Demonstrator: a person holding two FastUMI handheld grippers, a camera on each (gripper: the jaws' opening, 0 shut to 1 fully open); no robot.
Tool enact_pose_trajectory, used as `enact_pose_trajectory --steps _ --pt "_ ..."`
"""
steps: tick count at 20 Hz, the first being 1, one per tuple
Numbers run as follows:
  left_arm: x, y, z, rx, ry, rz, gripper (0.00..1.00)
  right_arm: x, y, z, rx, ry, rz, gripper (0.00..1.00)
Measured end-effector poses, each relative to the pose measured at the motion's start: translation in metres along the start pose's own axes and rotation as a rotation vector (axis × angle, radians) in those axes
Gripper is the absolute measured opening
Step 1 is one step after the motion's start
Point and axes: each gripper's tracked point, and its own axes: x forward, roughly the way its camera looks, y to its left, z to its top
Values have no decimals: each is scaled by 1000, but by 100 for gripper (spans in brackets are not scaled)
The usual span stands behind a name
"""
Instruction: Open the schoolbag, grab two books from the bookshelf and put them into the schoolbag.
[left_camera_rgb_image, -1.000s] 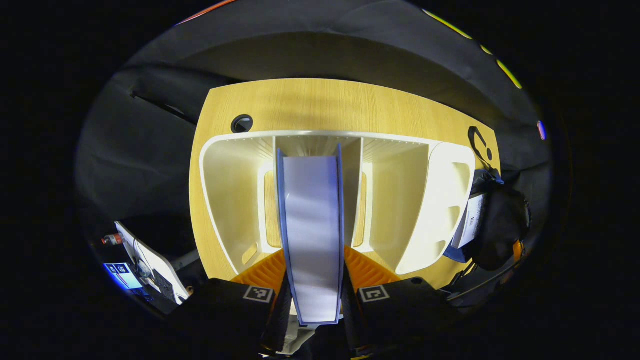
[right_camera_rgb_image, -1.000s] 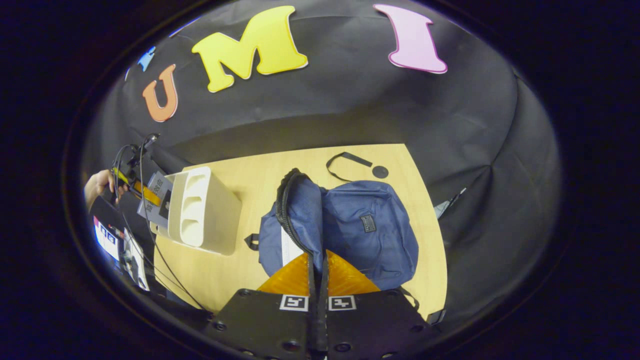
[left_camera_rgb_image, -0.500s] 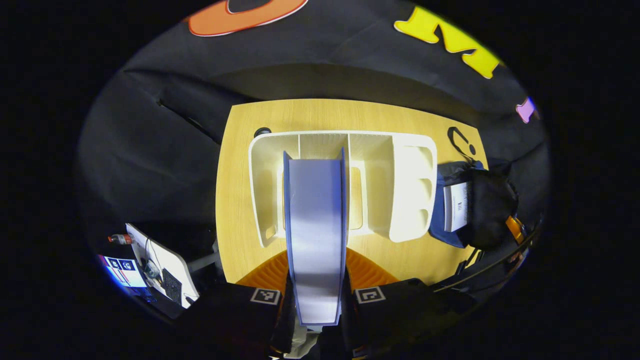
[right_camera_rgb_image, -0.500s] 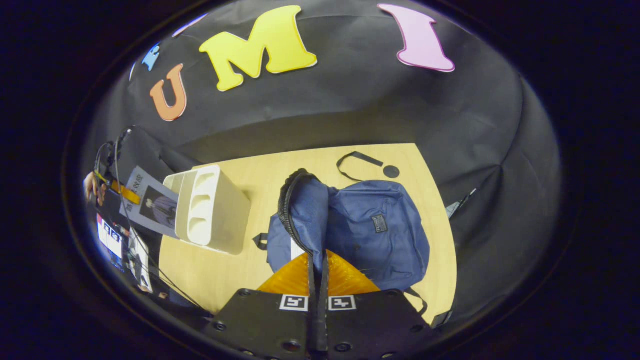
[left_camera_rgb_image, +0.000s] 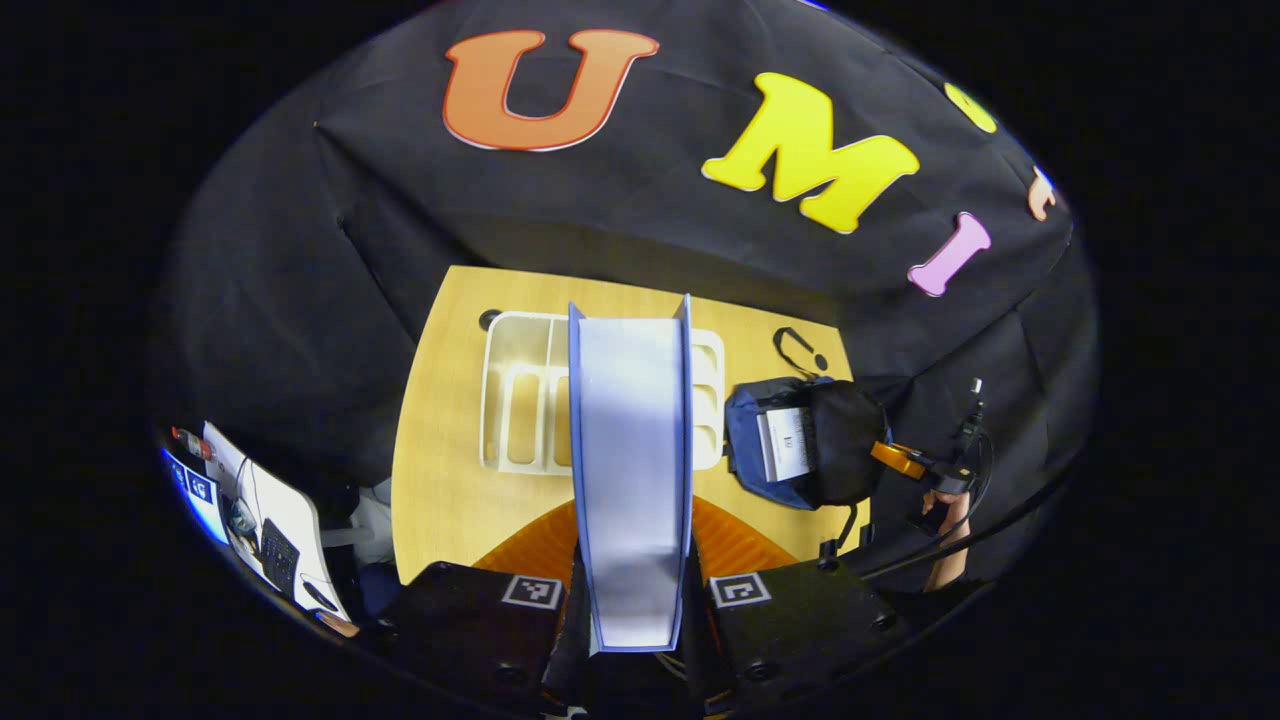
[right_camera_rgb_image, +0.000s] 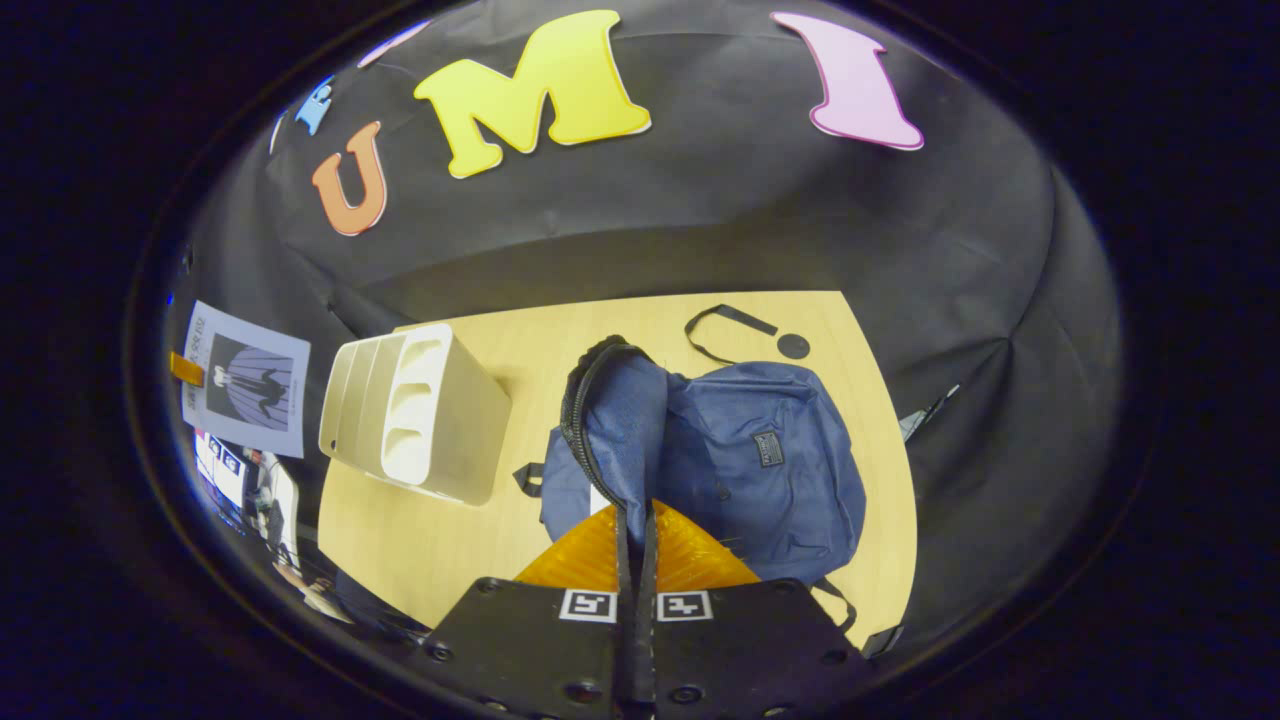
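My left gripper (left_camera_rgb_image: 632, 600) is shut on a blue-covered book (left_camera_rgb_image: 630, 470), held page edge toward the camera, high above the white bookshelf (left_camera_rgb_image: 515, 405). The same book (right_camera_rgb_image: 245, 380) hangs in the air to the left of the bookshelf (right_camera_rgb_image: 420, 415) in the right gripper view. The blue schoolbag (right_camera_rgb_image: 750, 460) lies on the wooden table (right_camera_rgb_image: 440, 540) with its mouth pulled up. My right gripper (right_camera_rgb_image: 636, 565) is shut on the bag's black zip edge. A white book (left_camera_rgb_image: 790, 445) sits inside the schoolbag (left_camera_rgb_image: 750, 440); a sliver of that book (right_camera_rgb_image: 597, 500) shows at the mouth.
A black strap loop (right_camera_rgb_image: 725, 330) and a round cable hole (right_camera_rgb_image: 793, 346) lie on the table behind the bag. A white device with cables (left_camera_rgb_image: 270, 510) stands off the table's left side. A hand (left_camera_rgb_image: 945, 510) holds the right gripper beside the bag.
My left gripper has lifted the book up out of the bookshelf, well above the table. The right gripper has kept its hold on the bag's zip edge, barely moving.
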Motion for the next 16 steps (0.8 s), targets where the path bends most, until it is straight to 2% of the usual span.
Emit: enact_pose_trajectory --steps 4,8,10,11,15,16 --pt "13 -49 5 -2 -22 -136 40 -2 -6 1 11 -5 -3 0" --pt "53 -113 2 -20 25 -292 40 -6 -14 3 15 -12 -4 0" --pt "75 -138 -1 -4 43 -340 43 -8 -18 6 18 -18 -1 0" --pt "86 -149 -3 -4 55 -359 40 -12 -20 8 21 -24 3 0" --pt "163 -198 -32 -66 140 -439 40 -20 -36 14 43 -45 7 0" --pt "176 -208 -38 -81 152 -453 40 -22 -39 14 55 -44 11 3"
